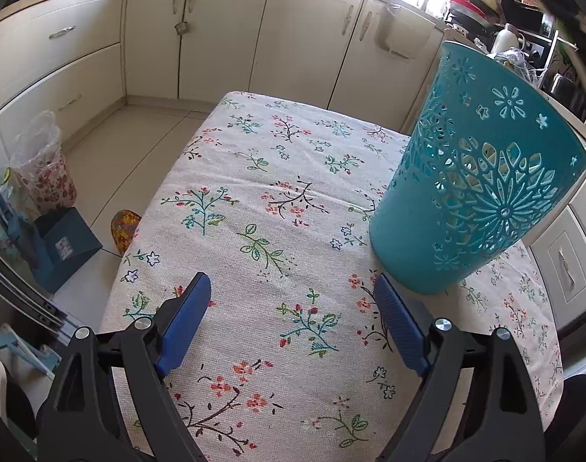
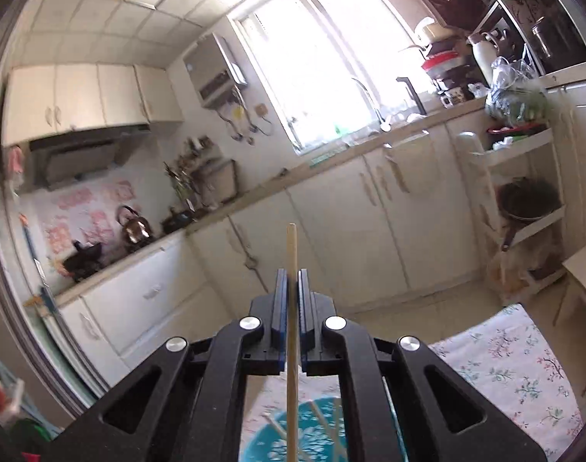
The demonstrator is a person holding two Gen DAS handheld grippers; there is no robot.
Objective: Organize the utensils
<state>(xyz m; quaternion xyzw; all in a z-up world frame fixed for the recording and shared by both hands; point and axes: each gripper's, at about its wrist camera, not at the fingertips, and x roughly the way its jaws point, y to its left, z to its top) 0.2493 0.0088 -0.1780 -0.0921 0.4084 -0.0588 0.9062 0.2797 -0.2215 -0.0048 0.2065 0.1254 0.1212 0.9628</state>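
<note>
The right gripper (image 2: 291,288) has its jaws clamped on a chopstick (image 2: 291,254), above the basket (image 2: 319,435). The left gripper (image 1: 293,292) has its jaws wide open and empty over the tabletop (image 1: 254,200).

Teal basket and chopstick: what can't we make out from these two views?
- Teal basket contents: left wrist view sees only its outer wall, opening faces away; right wrist view shows them blurred, behind the right gripper.
- Chopstick lower end: runs off the bottom edge.
- Left gripper: open, empty; no utensils on the tablecloth here, its near part cut off.
</note>
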